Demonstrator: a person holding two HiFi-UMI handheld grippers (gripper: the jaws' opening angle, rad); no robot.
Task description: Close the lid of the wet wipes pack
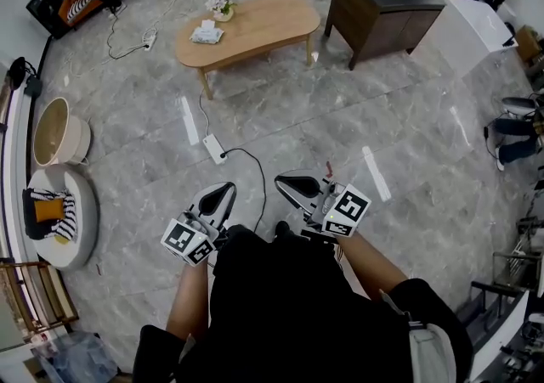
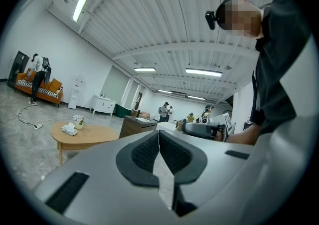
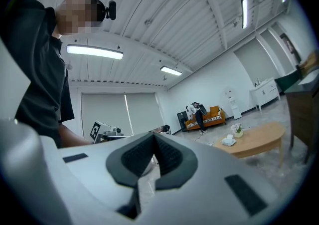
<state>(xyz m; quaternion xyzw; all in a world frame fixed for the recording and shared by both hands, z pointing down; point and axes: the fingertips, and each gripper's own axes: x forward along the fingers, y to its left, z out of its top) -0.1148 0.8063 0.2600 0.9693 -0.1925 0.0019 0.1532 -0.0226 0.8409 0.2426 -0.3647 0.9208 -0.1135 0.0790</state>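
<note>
2 grippers, the left gripper (image 1: 219, 196) and the right gripper (image 1: 293, 186), are held with jaws pressed together on nothing, well apart from the oval wooden table (image 1: 268, 25). The wet wipes pack (image 1: 206, 32) lies on that table's left end, just beside a small flower pot (image 1: 223, 8), too small to tell whether it is open.
</note>
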